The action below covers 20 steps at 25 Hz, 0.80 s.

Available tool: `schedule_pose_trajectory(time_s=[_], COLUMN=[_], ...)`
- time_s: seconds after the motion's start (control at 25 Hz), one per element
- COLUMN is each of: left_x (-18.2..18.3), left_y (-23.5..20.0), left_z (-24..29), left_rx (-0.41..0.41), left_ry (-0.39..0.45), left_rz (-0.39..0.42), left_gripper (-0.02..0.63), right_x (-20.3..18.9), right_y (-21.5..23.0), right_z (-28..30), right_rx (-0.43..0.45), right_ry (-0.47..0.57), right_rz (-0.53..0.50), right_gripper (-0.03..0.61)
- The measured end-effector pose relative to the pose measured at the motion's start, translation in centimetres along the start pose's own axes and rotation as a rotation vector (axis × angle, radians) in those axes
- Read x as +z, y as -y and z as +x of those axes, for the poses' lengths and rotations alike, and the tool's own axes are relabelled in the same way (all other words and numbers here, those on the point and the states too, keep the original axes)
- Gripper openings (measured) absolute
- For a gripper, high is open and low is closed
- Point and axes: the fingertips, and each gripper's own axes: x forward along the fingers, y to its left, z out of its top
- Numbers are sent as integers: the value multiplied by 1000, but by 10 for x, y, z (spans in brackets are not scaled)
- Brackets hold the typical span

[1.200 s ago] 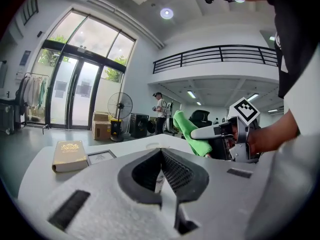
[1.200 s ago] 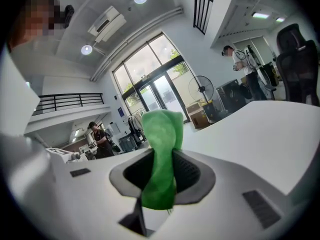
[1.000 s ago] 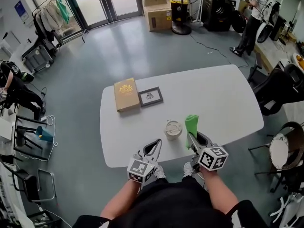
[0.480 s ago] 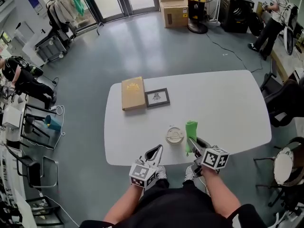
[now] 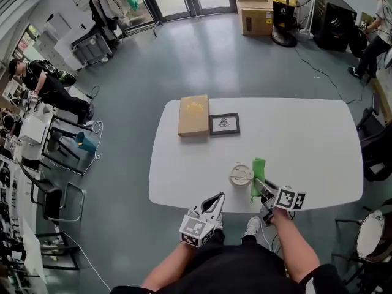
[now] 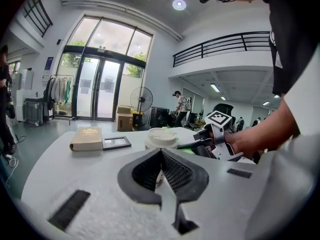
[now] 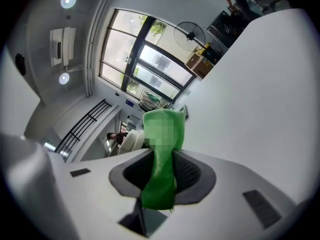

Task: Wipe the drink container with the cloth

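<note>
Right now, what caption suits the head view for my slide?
Right gripper holds a green cloth beside the lidded cup on a white table; left gripper shut, empty.

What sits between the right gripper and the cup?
The green cloth, clamped in the right gripper, stands beside the cup; head view shows it.

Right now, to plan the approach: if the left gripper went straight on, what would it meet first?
Likely the cup, dead ahead of the shut left gripper; the gap is hard to judge.

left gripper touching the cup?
Apart. The head view shows the left gripper at the near edge of the table, with bare tabletop between its tips and the cup.
</note>
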Motion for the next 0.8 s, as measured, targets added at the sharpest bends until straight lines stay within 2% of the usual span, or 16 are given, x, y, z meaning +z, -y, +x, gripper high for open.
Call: schedule_pose_trajectory(time_s=[0.44, 0.64, 0.8], left_x=[-14, -19, -26], left_y=[-1, 0, -1], left_z=[-12, -22, -24], left_rx=[80, 121, 150], left_ry=[-48, -54, -72], left_rz=[-2, -32, -41], left_gripper=[9, 9, 9], right_x=[-8, -22, -30], right_y=[7, 31, 51], right_z=[18, 25, 39], right_rx=[3, -53, -60], right_ry=[-83, -120, -138], right_rz=[13, 70, 163], right_gripper=[115, 117, 117])
